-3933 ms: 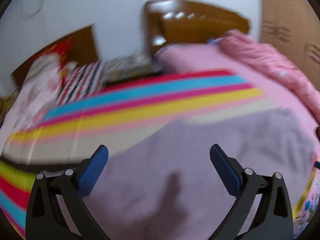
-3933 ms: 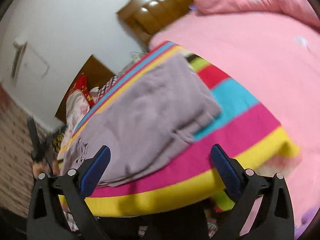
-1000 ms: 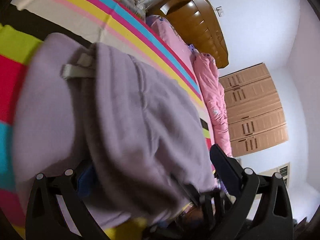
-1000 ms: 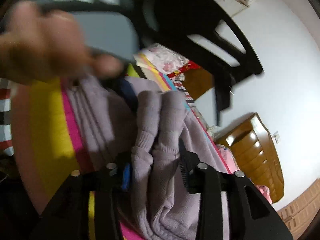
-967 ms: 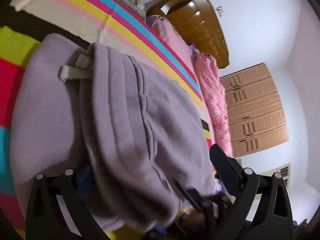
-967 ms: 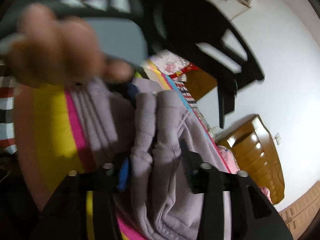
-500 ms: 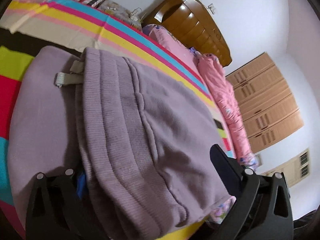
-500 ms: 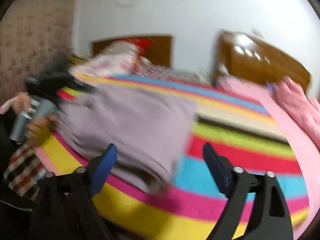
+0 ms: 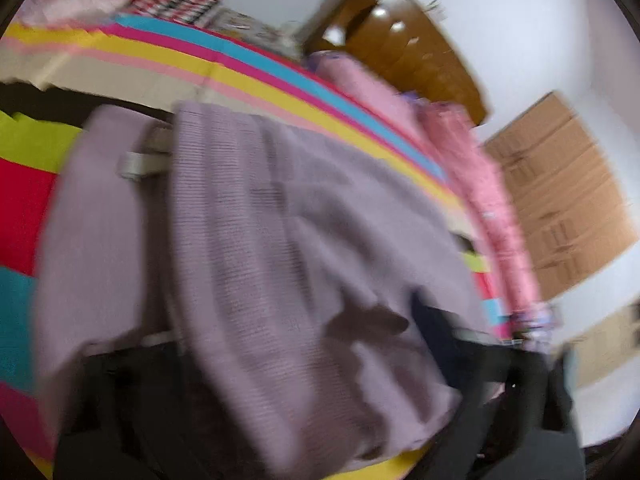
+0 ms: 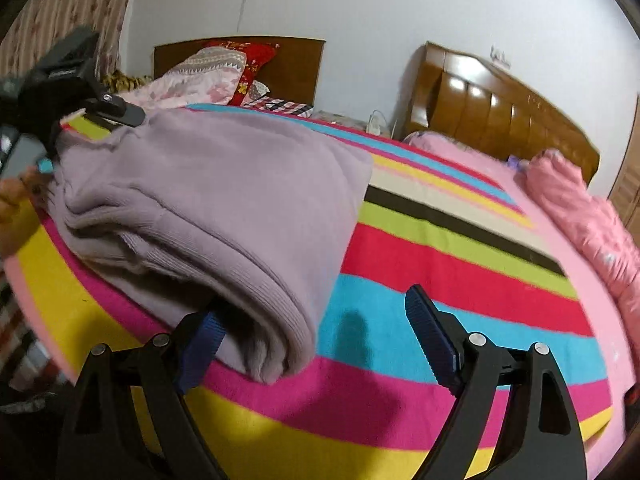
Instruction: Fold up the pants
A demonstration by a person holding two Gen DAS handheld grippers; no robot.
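Note:
The lilac pants (image 10: 224, 184) lie folded in a thick stack on the striped blanket (image 10: 460, 264). My right gripper (image 10: 310, 304) stands open at the stack's near corner. Its left pad (image 10: 200, 340) is tucked under the lowest fold and its right pad is over bare blanket. My left gripper (image 9: 296, 328) straddles the stack from the other end, its jaws closing on the folded layers. Fabric hides its left finger. In the right wrist view one finger of the left gripper (image 10: 116, 114) lies on the far corner of the pants. A grey drawstring end (image 9: 138, 164) pokes out.
A wooden headboard (image 10: 500, 108) and a pink duvet (image 10: 584, 216) are at the right. Pillows and bedding (image 10: 208, 76) are piled at the back. A person's hand (image 10: 12, 208) holds the left gripper at the left edge. The bed's edge runs just below the pants.
My right gripper let go of the pants, opened, rolled upright and swung out to the stack's corner. My left gripper turned a little and its jaws came in on the folded stack.

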